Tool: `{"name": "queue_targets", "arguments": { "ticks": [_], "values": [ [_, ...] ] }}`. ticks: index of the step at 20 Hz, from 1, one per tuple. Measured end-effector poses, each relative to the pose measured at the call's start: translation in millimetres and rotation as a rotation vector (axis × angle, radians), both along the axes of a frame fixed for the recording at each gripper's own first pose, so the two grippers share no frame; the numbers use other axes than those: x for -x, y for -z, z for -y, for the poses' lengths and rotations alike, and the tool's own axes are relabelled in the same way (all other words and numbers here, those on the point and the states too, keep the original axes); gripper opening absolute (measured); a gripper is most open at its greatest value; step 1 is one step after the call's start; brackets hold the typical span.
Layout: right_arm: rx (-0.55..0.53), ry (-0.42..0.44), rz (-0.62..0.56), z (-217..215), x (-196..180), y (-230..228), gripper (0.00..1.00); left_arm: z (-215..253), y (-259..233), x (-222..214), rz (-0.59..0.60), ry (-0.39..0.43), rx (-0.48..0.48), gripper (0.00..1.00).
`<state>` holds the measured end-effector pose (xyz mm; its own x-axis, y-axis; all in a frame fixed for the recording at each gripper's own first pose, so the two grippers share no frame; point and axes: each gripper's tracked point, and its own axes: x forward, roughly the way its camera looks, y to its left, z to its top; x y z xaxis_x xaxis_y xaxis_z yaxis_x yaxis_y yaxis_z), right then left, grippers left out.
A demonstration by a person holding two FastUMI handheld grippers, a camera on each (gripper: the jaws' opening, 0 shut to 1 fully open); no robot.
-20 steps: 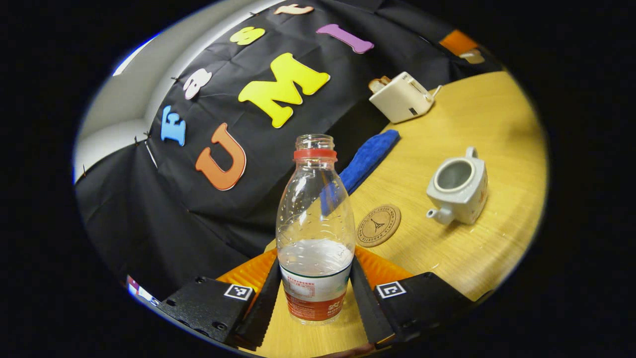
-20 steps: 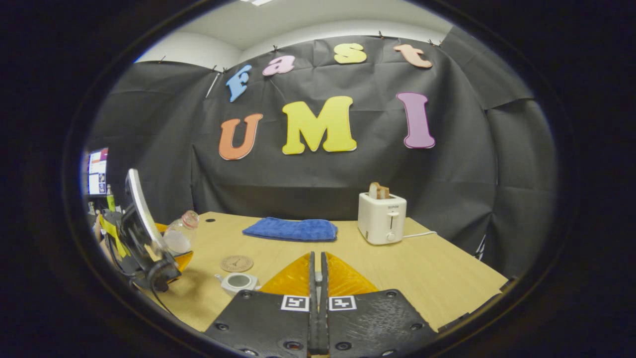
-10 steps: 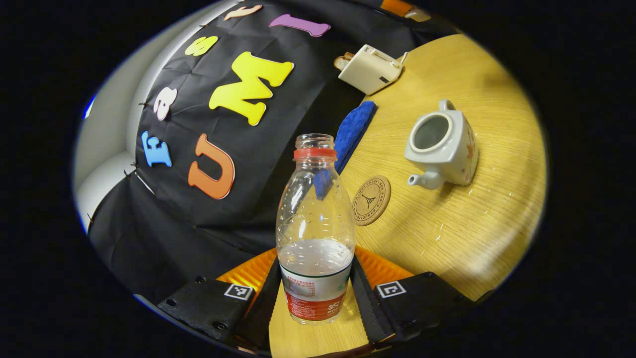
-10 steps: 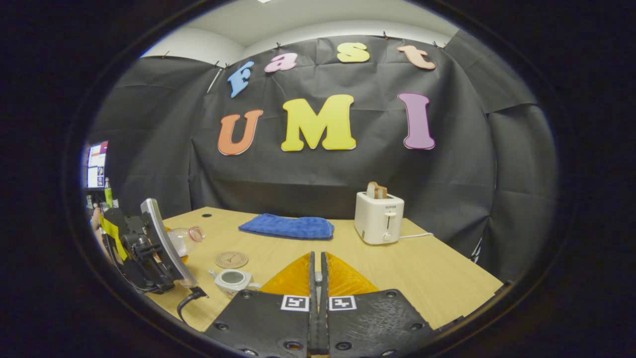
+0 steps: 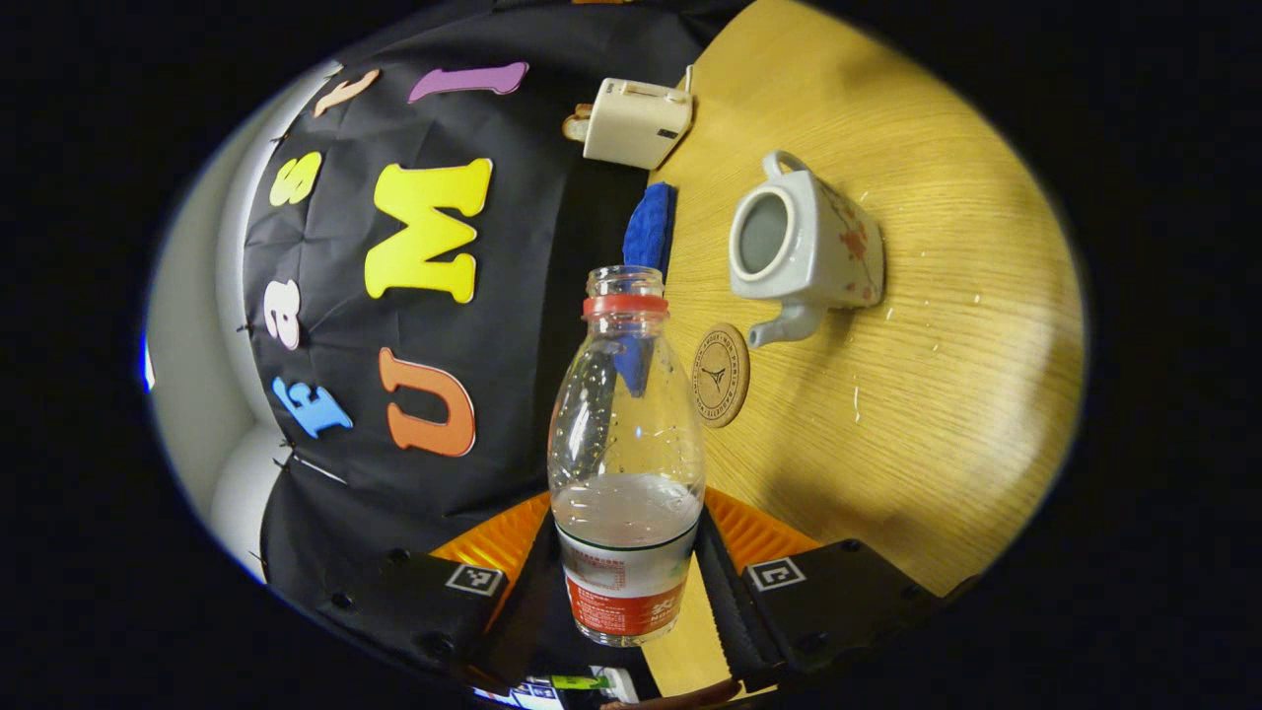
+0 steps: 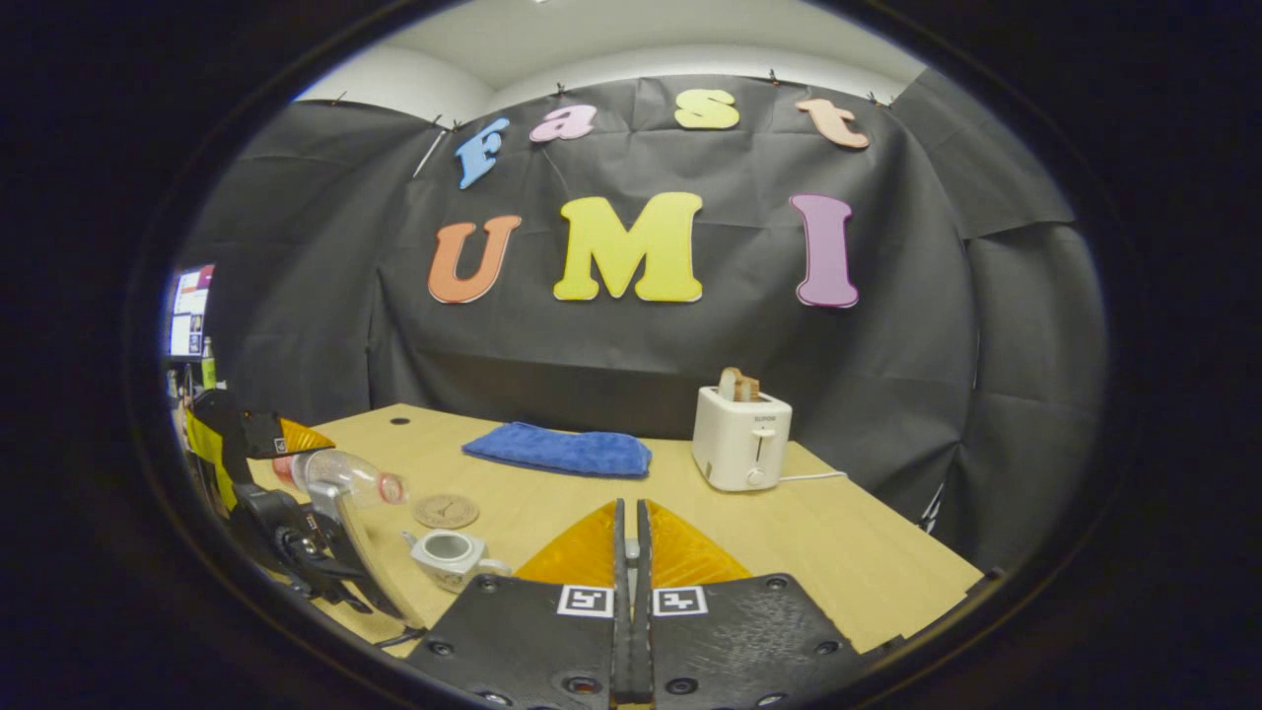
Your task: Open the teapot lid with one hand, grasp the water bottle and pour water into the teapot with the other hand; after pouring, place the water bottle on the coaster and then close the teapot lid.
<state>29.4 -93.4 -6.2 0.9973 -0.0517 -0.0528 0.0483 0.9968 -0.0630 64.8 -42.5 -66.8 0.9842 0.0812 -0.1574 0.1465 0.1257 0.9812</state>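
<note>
The coaster [image 5: 721,375] on the counter [image 5: 917,394] carries a ring of small lettering around a little tower emblem, but the letters are too small and warped to read in the left gripper view. The water bottle [image 5: 625,463] wears a printed label band low on its body, with fine print and a pale logo, none of it legible. The toaster [image 6: 737,440] bears a short brand word on its front above the lever, too small to make out in the right gripper view. Square black-and-white coded markers sit on the left tool [image 5: 625,592] and the right tool [image 6: 631,552], patterns rather than words.
</note>
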Motion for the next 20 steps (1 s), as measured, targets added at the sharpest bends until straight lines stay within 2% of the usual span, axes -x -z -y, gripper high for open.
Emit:
{"name": "queue_targets", "arguments": {
  "ticks": [5,16,20],
  "values": [
    [-0.015,0.005,0.031,5.1,4.7,-11.6,0.0,1.1,1.2,1.9,-0.049,-0.017,-0.119,0.74],
    [-0.051,0.015,0.05,19.5,9.4,-22.4,0.0,8.3,-14.8,0.0,-0.07,0.004,-0.336,0.75],
    [-0.058,0.015,0.055,22.8,11.9,-25.7,0.0,17.1,-22.6,-0.9,-0.067,0.01,-0.371,0.74]
  ]
}}
